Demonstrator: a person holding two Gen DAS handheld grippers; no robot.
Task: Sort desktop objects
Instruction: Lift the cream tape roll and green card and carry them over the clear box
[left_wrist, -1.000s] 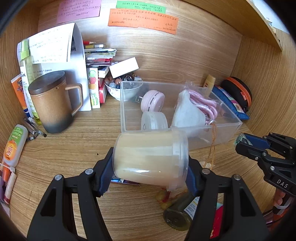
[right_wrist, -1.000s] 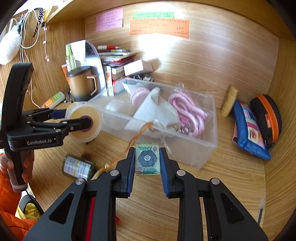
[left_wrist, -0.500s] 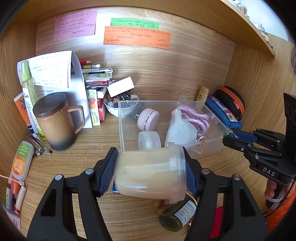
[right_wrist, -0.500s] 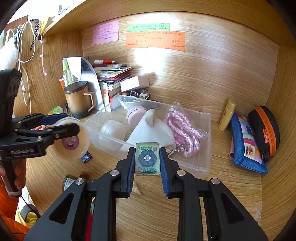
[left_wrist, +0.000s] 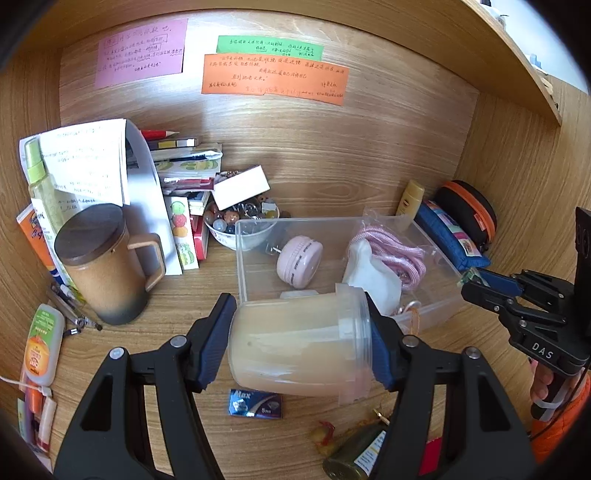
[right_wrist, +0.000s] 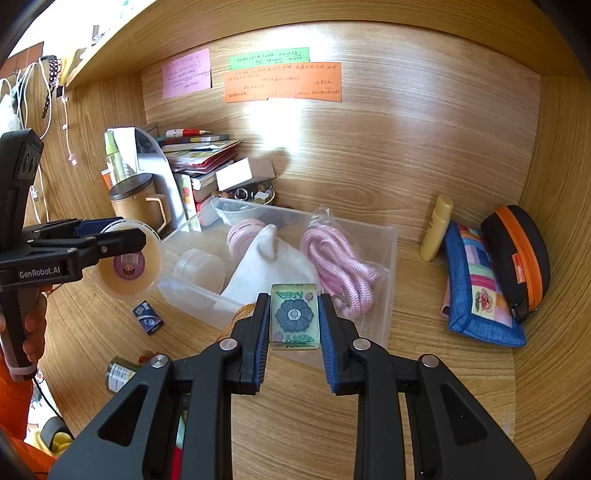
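Note:
My left gripper (left_wrist: 299, 339) is shut on a translucent plastic jar (left_wrist: 299, 343) of beige contents, held sideways above the desk in front of the clear plastic bin (left_wrist: 436, 310). The jar also shows in the right wrist view (right_wrist: 129, 264). My right gripper (right_wrist: 293, 317) is shut on a green mahjong-style tile (right_wrist: 294, 315) with a blue flower, held over the bin's near wall (right_wrist: 384, 258). An orange cord hangs from the tile. The bin holds a pink round case (left_wrist: 299, 260), a white cloth (right_wrist: 266, 266), a pink rope (right_wrist: 340, 266) and a small clear jar (right_wrist: 199, 267).
A brown lidded mug (left_wrist: 103, 262), papers, books and a bowl of beads (left_wrist: 240, 221) stand at the back left. A small blue box (left_wrist: 255, 403) and a dark bottle (left_wrist: 351, 458) lie on the desk below the jar. A yellow tube (right_wrist: 436, 227), blue pouch (right_wrist: 476, 288) and black-orange case (right_wrist: 517, 258) lie at the right.
Both grippers have risen and drawn back from the desk, each keeping its object. The tile has come up over the bin's near edge, trailing its orange cord.

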